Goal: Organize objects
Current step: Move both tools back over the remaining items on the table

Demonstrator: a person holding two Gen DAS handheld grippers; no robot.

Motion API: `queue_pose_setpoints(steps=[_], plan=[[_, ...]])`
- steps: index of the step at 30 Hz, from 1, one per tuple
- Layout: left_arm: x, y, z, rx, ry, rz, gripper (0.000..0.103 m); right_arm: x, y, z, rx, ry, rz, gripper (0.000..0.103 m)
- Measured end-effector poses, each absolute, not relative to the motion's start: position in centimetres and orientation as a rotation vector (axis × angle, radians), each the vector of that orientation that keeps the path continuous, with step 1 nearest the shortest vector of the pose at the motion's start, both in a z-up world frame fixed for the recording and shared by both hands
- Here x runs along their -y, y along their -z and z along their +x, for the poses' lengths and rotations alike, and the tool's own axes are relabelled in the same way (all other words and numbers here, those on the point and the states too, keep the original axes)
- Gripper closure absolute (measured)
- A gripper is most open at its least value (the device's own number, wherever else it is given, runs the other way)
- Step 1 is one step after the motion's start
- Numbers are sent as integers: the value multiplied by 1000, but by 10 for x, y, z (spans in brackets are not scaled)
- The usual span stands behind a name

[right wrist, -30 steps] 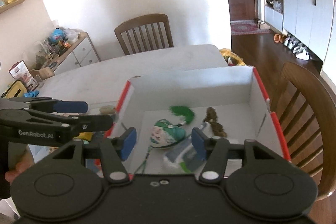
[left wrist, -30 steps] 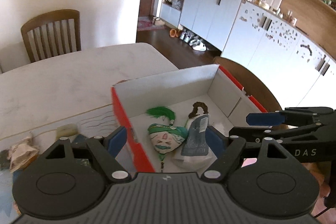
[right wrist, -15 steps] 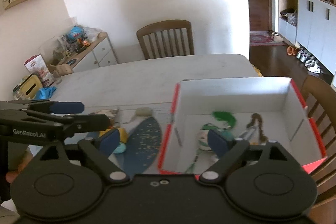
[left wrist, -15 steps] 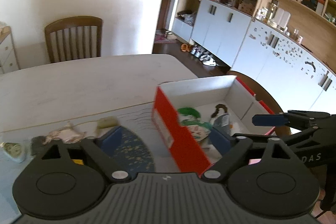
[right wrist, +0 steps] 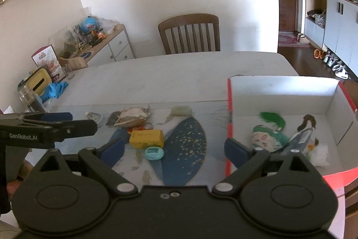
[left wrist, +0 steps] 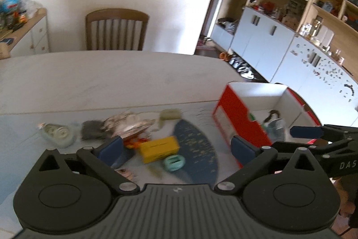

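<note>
Both claws swung left off box; left claw still opening, right claw apart, both empty.

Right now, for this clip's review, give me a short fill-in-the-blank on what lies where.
1. The yellow box lies on the ____, outside the red box.
2. The green-feathered face toy lies inside the ____ box.
3. The teal round item lies just in front of the ____ box.
4. Nothing sits between the fingers of either hand-held gripper, so both hold ____.

Missing: table; red; yellow; nothing

Left gripper side: you can read "GenRobot.AI".
Right gripper side: you can read only "DAS", the rest cut off.
</note>
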State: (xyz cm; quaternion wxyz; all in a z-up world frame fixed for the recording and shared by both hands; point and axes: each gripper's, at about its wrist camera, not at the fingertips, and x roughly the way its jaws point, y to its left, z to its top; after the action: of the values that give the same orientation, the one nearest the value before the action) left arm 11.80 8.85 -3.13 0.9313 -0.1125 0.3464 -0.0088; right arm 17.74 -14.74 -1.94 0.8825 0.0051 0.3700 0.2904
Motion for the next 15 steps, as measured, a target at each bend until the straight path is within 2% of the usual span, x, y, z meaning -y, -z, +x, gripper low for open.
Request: queue_pose_setpoints(steps=[15], plan=[[-139,92,101,-763,-53,-238,0,94,66,194,-894,-586,-7,8]])
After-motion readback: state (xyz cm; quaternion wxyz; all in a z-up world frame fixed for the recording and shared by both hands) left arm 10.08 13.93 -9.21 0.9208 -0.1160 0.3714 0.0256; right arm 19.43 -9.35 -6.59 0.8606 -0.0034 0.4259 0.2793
